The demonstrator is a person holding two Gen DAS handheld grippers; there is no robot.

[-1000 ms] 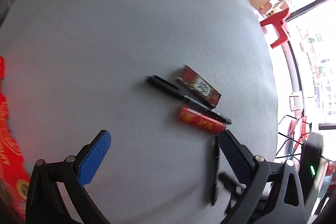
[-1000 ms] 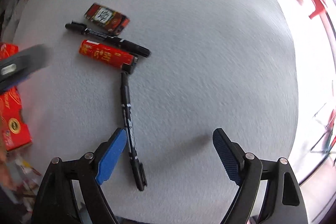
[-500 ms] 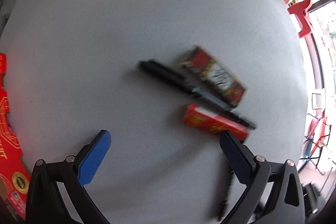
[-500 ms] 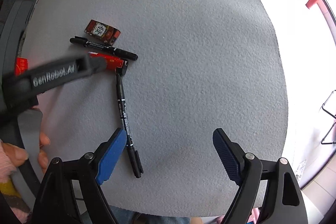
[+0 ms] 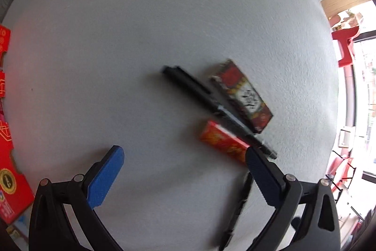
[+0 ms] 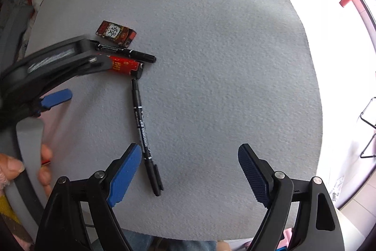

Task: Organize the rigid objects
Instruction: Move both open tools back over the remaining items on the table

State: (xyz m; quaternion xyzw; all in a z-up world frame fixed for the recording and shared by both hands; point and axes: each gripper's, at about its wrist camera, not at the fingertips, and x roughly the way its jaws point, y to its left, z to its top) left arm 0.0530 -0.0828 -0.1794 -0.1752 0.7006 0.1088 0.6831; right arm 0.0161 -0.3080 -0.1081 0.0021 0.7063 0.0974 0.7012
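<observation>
On the grey felt table, both grippers, left gripper and right gripper, gape empty. The red lighter, beside two black marker pens, looks light, rigid, slick: pinch its long flat sides midway.

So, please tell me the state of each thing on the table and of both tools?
Left tool: open, holds nothing.
Right tool: open, holds nothing.
Dark red box: lying flat.
Capped marker: lying between the boxes.
Red box: lying flat, partly hidden.
Second marker: lying apart, capped.
</observation>
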